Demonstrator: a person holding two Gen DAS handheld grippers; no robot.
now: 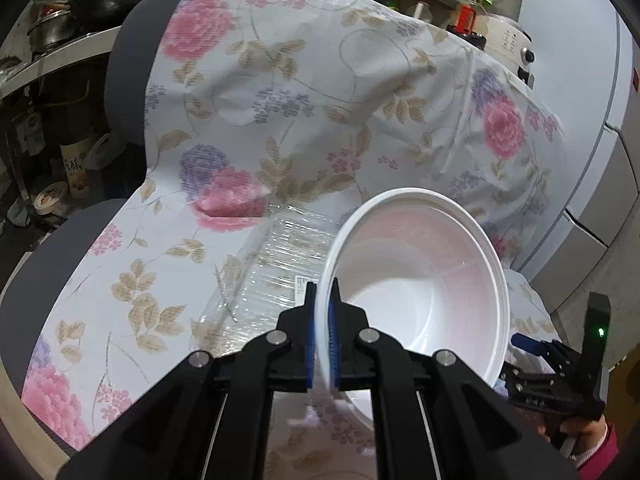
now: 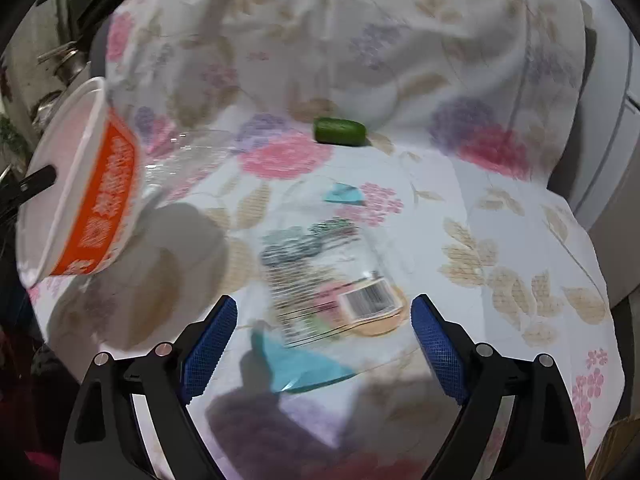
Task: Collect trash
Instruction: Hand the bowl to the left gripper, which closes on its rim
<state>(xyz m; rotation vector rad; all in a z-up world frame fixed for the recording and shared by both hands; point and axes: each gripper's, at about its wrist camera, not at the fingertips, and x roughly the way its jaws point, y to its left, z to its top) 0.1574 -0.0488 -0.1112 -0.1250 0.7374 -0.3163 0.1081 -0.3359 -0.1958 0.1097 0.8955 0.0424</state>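
My left gripper (image 1: pixel 323 320) is shut on the rim of a white paper bowl (image 1: pixel 420 264) and holds it tilted above the floral cloth. In the right wrist view the same bowl (image 2: pixel 80 184) shows its orange outside at the left. My right gripper (image 2: pixel 323 320) is open just above a clear plastic wrapper with a barcode and teal corners (image 2: pixel 320 280). A green cucumber piece (image 2: pixel 339 131) lies farther back. A clear plastic tray (image 1: pixel 272 272) lies behind the bowl. The right gripper also shows at the lower right of the left wrist view (image 1: pixel 560 364).
A floral cloth (image 1: pixel 280 120) covers a grey chair seat and back. Shelves with pots and bottles (image 1: pixel 60 80) stand at the left. A white appliance (image 1: pixel 600 140) stands at the right, with jars on a shelf behind it.
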